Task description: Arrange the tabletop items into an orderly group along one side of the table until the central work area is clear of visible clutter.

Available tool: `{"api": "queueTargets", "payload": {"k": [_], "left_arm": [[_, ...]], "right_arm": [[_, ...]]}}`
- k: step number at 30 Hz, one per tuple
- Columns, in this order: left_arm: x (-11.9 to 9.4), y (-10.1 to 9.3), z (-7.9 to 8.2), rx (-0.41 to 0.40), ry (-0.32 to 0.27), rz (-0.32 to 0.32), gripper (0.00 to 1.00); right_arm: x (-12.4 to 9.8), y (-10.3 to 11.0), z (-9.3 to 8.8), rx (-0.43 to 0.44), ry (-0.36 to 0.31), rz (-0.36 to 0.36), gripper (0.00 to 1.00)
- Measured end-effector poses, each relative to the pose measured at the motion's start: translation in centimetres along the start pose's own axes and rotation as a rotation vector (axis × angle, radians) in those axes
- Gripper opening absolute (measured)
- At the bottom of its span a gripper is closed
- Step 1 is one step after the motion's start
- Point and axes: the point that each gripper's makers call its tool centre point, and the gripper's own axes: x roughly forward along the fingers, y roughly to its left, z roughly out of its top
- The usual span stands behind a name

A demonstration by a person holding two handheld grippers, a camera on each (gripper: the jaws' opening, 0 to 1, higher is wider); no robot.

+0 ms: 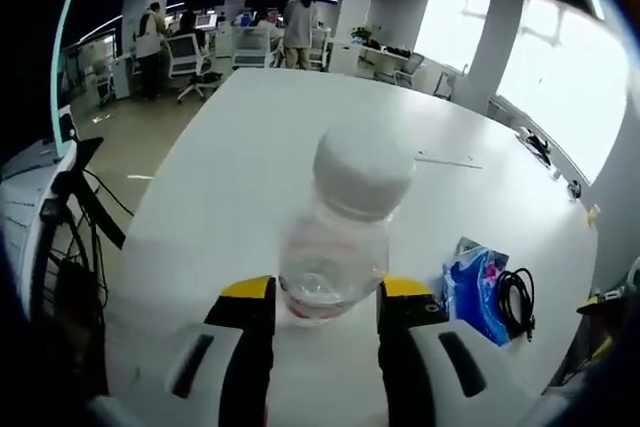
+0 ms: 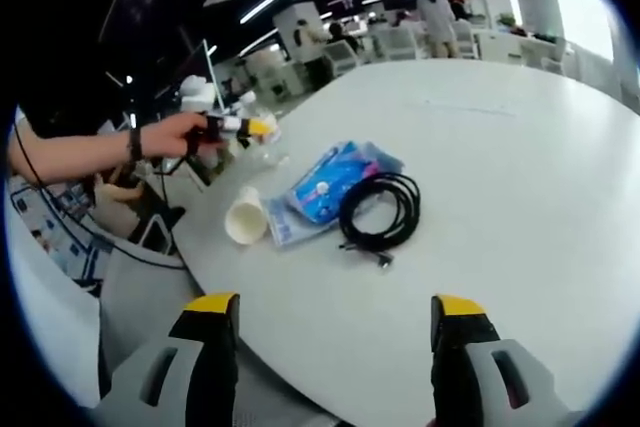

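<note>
Currently the left gripper (image 1: 323, 307) has its yellow-tipped jaws closed against the base of a clear plastic bottle (image 1: 340, 237) with a white cap (image 1: 363, 169), the bottle tipped toward the camera and held near the table's near edge. In the right gripper view that same gripper (image 2: 238, 127) shows off to the left, carried by a person's hand (image 2: 172, 135) out at the table's rim, the bottle too blurred there to read. The right gripper (image 2: 330, 332) hovers with jaws spread wide and nothing between them, above the white table (image 2: 500, 147). Grouped close to the left-hand edge in that view: a paper cup (image 2: 245, 217) lying on its side, a blue packet (image 2: 325, 187) just beside it, and a coiled black cable (image 2: 382, 209) overlapping the packet's corner. Risks, as I judge them: the grip sits low on a smooth, round, thin-walled bottle, so it may pivot or slip out when set down, and being so near the rim it could roll off the table. The tipped cup will also roll if nudged by the bottle. The cable's loose end (image 2: 383, 259) could snag a jaw and drag the coil back toward the centre.
</note>
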Motion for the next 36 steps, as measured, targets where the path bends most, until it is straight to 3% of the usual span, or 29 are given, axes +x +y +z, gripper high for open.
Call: {"api": "queueTargets", "payload": {"k": [8,21,36], "left_arm": [[-2.2,-0.4,-0.7,0.064,-0.017,-0.007,0.40],[-5.8,0.1,-4.3,0.072,-0.009,0.001,0.39],[-7.7,-1.8,-8.9,0.074,0.028,-0.023,0.38]], "right_arm": [[0.3,0.6,0.2,-0.005,-0.012,0.012,0.80],[0.4,1.0,0.0,-0.008,-0.018,0.025,0.80],[0.3,1.2,-0.2,-0.009,-0.020,0.033,0.79]]}}
